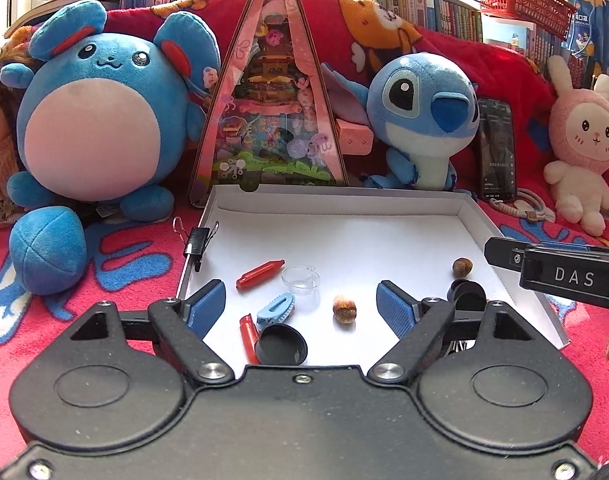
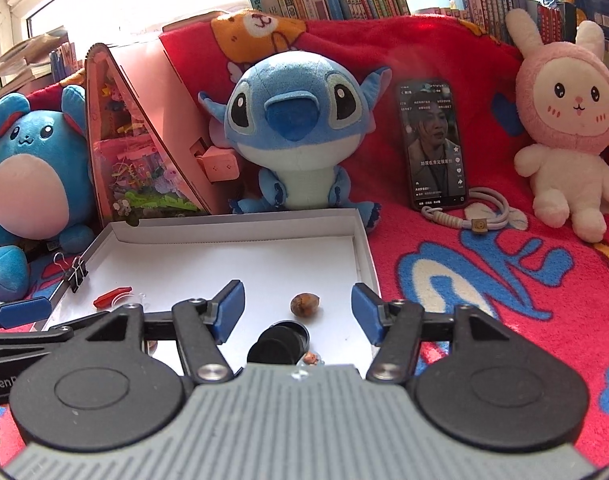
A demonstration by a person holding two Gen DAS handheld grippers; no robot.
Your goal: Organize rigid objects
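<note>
A shallow white box (image 1: 336, 194) lies on the red blanket with small items on its floor. In the left wrist view these are a red tube (image 1: 260, 275), a clear cup (image 1: 301, 278), a blue hair clip (image 1: 275, 309), a black cap (image 1: 281, 345) and two nuts (image 1: 344, 309) (image 1: 462, 267). A binder clip (image 1: 200, 242) grips the box's left wall. My left gripper (image 1: 300, 298) hangs open above these items, touching none. My right gripper (image 2: 298, 306) is open over the box (image 2: 244, 226), with a nut (image 2: 304, 304) and black caps (image 2: 282, 344) lying below it.
Behind the box stand a round blue plush (image 1: 96, 120), a pink triangular display case (image 1: 268, 112) and a blue big-eyed plush (image 2: 292, 132). A phone (image 2: 434, 144), a coiled cable (image 2: 480, 216) and a pink rabbit plush (image 2: 568, 128) sit to the right.
</note>
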